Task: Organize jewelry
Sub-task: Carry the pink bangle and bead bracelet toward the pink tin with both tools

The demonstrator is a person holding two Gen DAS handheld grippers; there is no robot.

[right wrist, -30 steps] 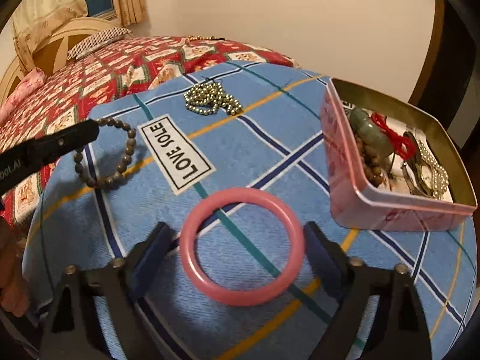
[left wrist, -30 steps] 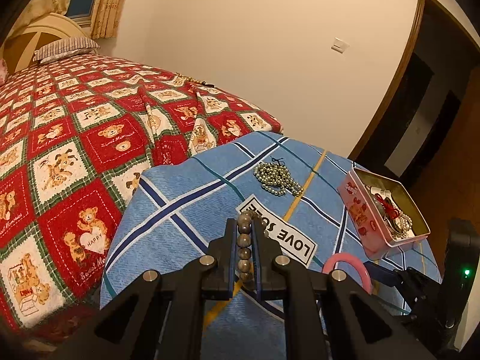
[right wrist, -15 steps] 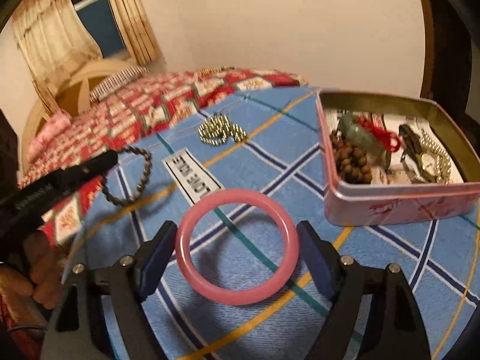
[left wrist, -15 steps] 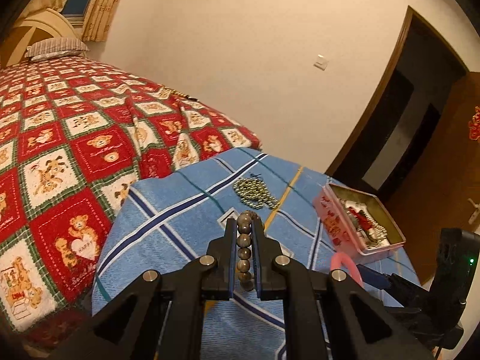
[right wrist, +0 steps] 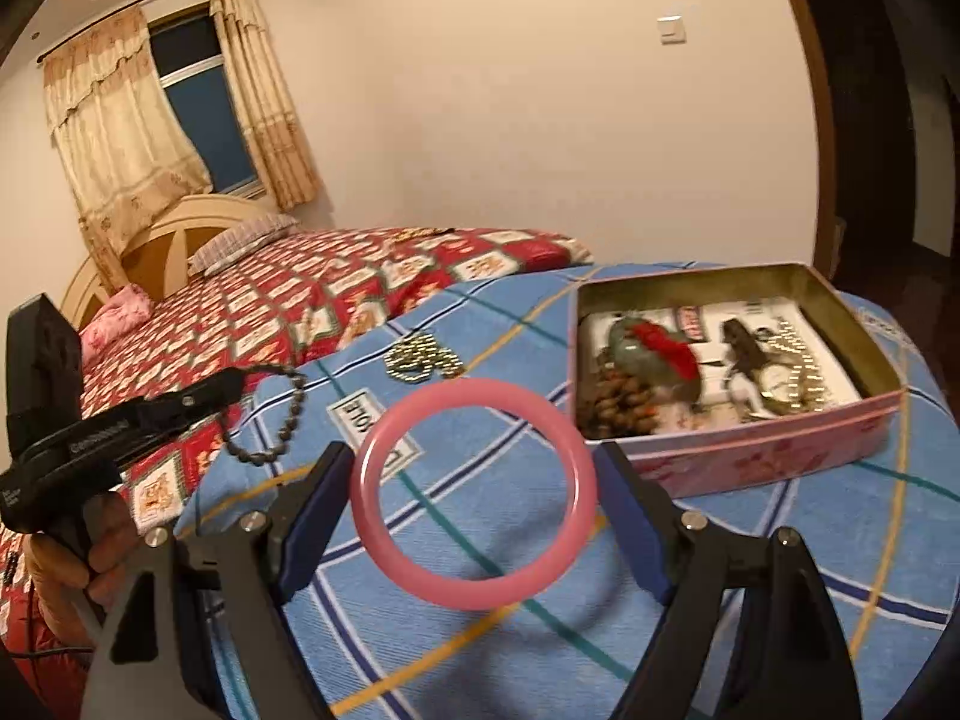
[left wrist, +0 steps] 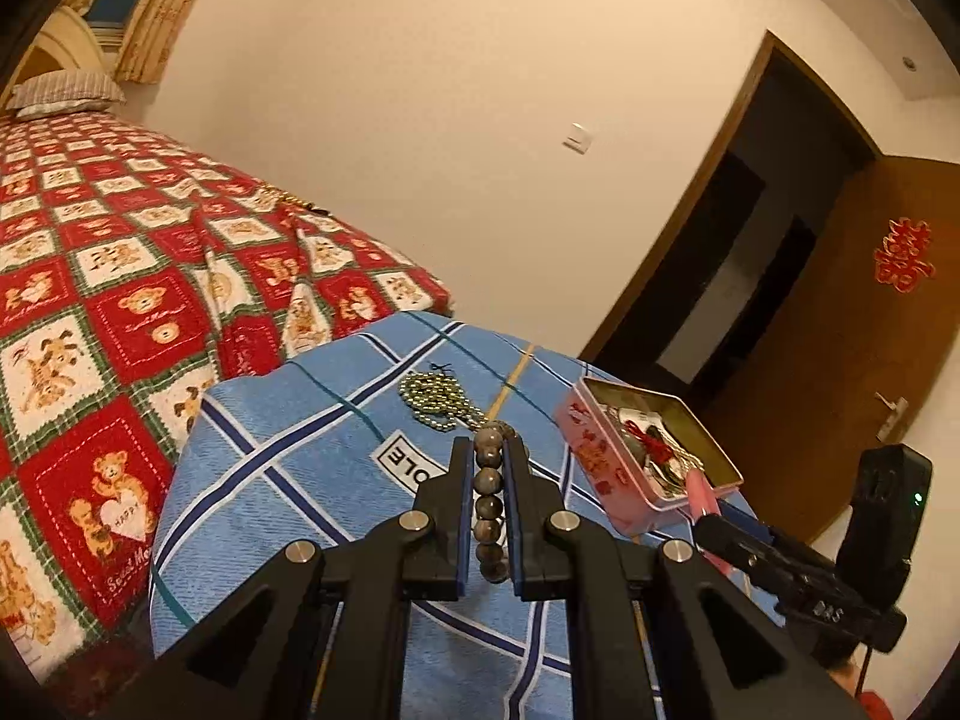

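Observation:
My left gripper [left wrist: 486, 444] is shut on a brown bead bracelet [left wrist: 487, 480], whose loop hangs from the fingers above the blue plaid cloth [left wrist: 288, 480]. From the right wrist view, that bracelet [right wrist: 282, 420] dangles at the left gripper [right wrist: 237, 381]. My right gripper [right wrist: 473, 456] is shut on a pink bangle [right wrist: 480, 597], with the pads pressing its two sides, and holds it above the cloth just left of the pink tin [right wrist: 750, 450]. The left wrist view shows the bangle [left wrist: 699, 492] edge-on by the tin [left wrist: 591, 450]. A gold bead chain [right wrist: 423, 360] lies heaped on the cloth.
The tin holds a jade piece with red cord, brown beads and a watch. A bed with a red bear quilt [left wrist: 120, 276] borders the table on the left. A person's hand [right wrist: 90, 564] grips the left tool. A dark doorway [left wrist: 750, 276] stands at the right.
Both grippers have tilted upward. The right one lifted the pink bangle off the cloth and carried it nearer the tin. The bead bracelet stays clamped in the left.

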